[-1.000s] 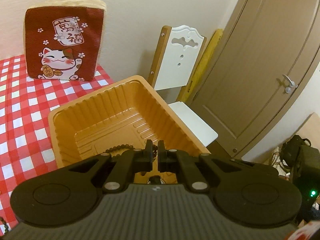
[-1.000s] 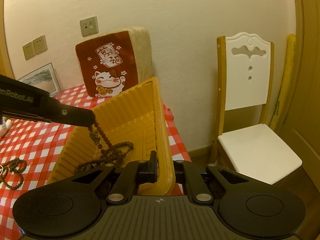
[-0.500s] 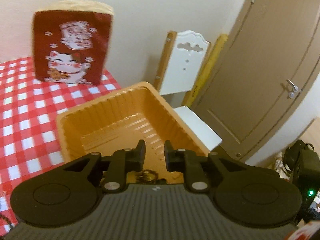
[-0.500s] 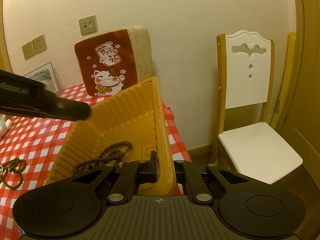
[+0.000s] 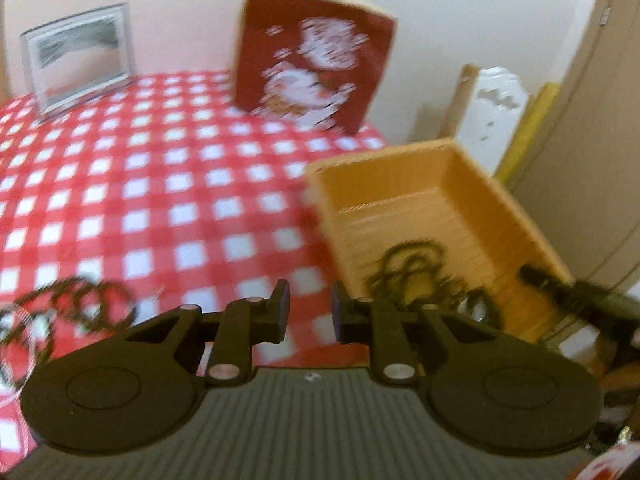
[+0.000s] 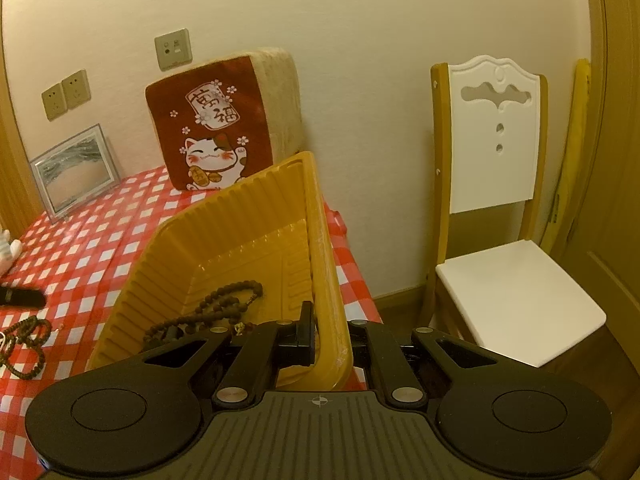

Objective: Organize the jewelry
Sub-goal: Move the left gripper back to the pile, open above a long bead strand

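Right claw (image 6: 330, 338) pinches the near wall of the orange tray (image 6: 224, 240), tipping it up on the checked table (image 6: 88, 248). Left claw (image 5: 308, 308), empty, has just been opening over the cloth. One bead string (image 6: 216, 308) lies in the tray, another (image 6: 24, 344) beside it.

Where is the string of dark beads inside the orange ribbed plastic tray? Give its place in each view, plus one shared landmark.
Left wrist view: the string of dark beads lies blurred at lower right, on the floor of the orange ribbed plastic tray.
Right wrist view: lower centre-left, at the tray's near end, just above the gripper's fingers.
Shared landmark: the red lucky-cat cushion against the wall.
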Available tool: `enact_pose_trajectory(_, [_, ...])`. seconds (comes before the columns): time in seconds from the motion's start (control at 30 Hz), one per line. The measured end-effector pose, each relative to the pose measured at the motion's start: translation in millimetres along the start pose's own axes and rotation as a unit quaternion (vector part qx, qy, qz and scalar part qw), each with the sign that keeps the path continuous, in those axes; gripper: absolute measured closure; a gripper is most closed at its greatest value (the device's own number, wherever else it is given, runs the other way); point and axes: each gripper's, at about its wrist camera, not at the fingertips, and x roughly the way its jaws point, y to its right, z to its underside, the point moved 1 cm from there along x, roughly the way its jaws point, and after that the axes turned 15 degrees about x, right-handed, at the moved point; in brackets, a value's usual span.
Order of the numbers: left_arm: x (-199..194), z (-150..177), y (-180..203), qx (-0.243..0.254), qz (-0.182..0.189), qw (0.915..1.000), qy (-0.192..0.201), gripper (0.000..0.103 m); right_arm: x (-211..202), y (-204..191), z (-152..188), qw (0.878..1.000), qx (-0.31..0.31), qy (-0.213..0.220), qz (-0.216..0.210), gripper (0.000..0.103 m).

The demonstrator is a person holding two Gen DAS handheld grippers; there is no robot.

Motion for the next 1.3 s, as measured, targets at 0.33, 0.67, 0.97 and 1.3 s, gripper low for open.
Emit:
enact_pose_trajectory(0.33, [-19, 60, -41, -0.033, -0.088, 0.9944, -0.047, 0.084, 0, 1, 0, 1.0, -0.003, -0.002, 0.002, 0.098])
enact_pose_trajectory(0.67, [-14, 71, -76, -0.049, -0.143, 0.987, -0.055, 0.084, 0, 2, 1, 1.0, -0.004, -0.003, 0.003, 0.098])
enact_pose_trajectory(0.97, [13, 56, -100, -0.083, -0.166, 0.9813, -0.051, 0.061, -1, 1, 2, 1.0, -0.005, -0.004, 0.005, 0.098])
enact_pose_trajectory(1.3, [37, 53, -133, -0.182, -0.17, 0.9662, -0.068, 0.054, -3, 3, 3, 1.0, -0.003, -0.006, 0.008, 0.098])
